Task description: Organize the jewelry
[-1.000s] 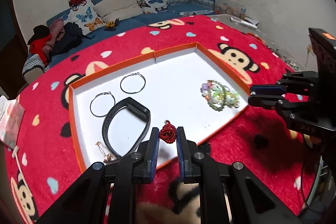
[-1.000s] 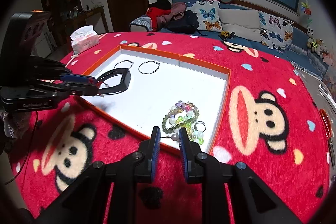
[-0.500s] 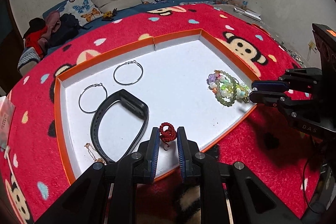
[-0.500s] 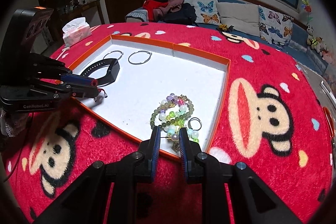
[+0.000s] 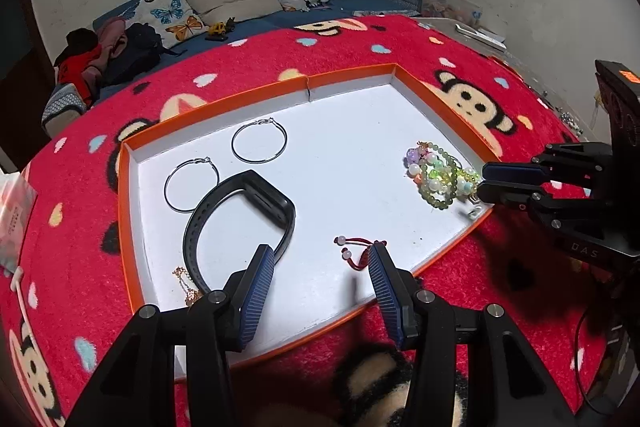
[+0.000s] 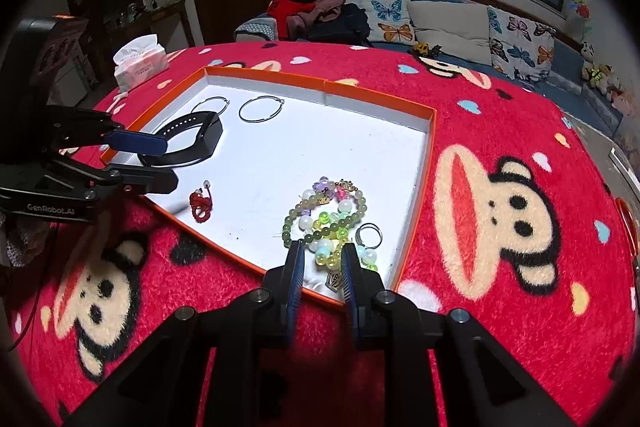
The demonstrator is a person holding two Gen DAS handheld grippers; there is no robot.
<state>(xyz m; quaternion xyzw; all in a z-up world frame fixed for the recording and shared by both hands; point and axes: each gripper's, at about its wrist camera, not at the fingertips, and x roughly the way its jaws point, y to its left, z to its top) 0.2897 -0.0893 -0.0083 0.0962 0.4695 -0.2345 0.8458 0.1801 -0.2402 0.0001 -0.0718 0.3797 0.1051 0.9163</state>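
- My left gripper [image 5: 320, 279] has just been opening; red cord bracelet [image 6: 200, 205] lies released by the tray's [image 6: 320, 87] near edge.
- Right gripper [image 6: 320, 259], jaws narrow, straddles the bead bracelets [image 6: 324, 217]; grip unclear.

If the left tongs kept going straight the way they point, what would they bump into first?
Probably the bare white floor of the tray, between the black band and the red string bracelet. The left tongs are open, holding nothing.

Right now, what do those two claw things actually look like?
Both are matte black plastic with silver bolts and ribbed dark blue pads. The left gripper carries white "GenRobot.AI" lettering and a thin red cable. The right gripper shows faint "DAS" lettering and a black cable.
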